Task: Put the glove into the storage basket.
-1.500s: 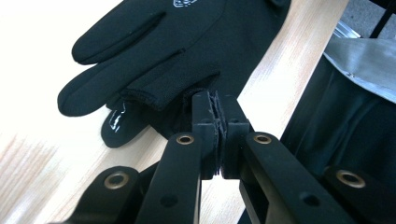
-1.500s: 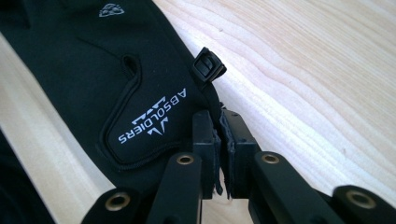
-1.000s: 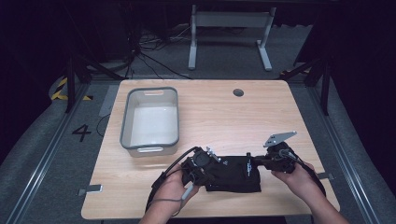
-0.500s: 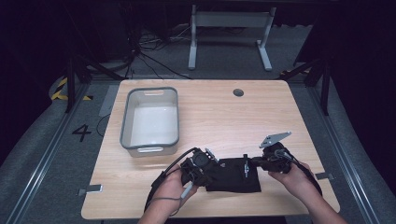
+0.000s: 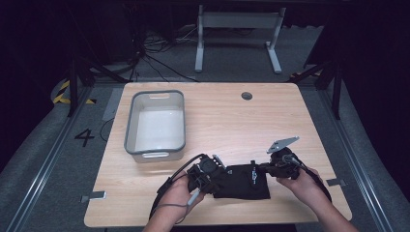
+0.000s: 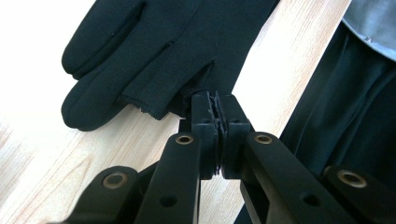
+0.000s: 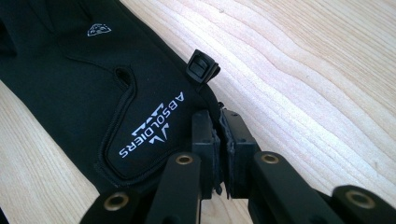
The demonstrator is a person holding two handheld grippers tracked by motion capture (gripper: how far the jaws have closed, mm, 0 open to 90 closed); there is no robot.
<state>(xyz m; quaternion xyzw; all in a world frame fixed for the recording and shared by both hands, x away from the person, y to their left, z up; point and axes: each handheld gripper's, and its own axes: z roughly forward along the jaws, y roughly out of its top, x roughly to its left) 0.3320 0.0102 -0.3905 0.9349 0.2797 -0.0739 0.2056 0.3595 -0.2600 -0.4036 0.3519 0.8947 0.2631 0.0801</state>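
A black glove (image 5: pixel 241 182) lies flat near the front edge of the wooden table (image 5: pixel 232 121), with a gripper at each end. My left gripper (image 5: pixel 216 175) is shut on the glove's finger end; in the left gripper view the jaws (image 6: pixel 215 100) pinch the fabric edge below the glove's fingers (image 6: pixel 154 46). My right gripper (image 5: pixel 262 168) is shut on the cuff end. In the right gripper view its jaws (image 7: pixel 218 122) clamp the cuff edge of the glove (image 7: pixel 70 70), beside white lettering (image 7: pixel 152 125) and a small black clip (image 7: pixel 201 66).
A grey bin (image 5: pixel 129 126) with a white inside stands at the table's left, behind the left hand. A small round hole (image 5: pixel 247 95) sits near the far edge. The table's front edge runs close to the glove, with dark cloth (image 6: pixel 355 121) beyond it.
My right gripper has shifted a little to the left, closer in on the glove's cuff. The left gripper and the glove have hardly moved.
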